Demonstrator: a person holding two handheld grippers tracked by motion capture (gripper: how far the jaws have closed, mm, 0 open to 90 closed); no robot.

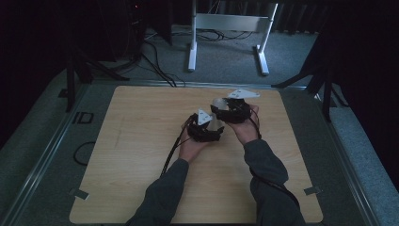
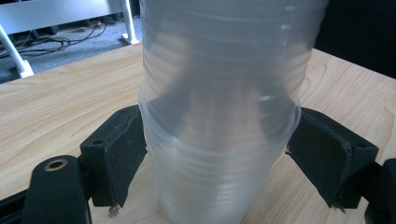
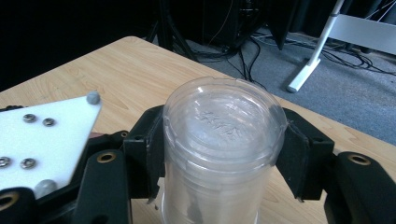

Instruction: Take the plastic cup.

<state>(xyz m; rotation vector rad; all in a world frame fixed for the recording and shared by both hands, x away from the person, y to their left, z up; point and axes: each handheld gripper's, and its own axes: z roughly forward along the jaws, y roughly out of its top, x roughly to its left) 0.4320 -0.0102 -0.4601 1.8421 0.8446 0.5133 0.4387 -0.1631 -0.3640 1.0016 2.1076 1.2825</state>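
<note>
While both grippers meet over the middle of the wooden table (image 1: 141, 155), a stack of clear plastic cups (image 2: 219, 116) is caught between them, held above the tabletop with its closed bottoms turned up and toward the right gripper (image 3: 219, 154). That gripper's black pads press on either side of the topmost cup (image 3: 224, 126), close under its closed end, so it has a firm pinch there. Lower down, the left gripper (image 2: 219, 158) brackets the stack near a rim: its left pad touches the plastic, while its right pad seems just off it, and whether it truly clamps the cups I cannot tell. Judging by this, the work looks like pulling one cup off the nest; both grips are placed, but the cups remain fully nested, so the separating pull is still ahead.
</note>
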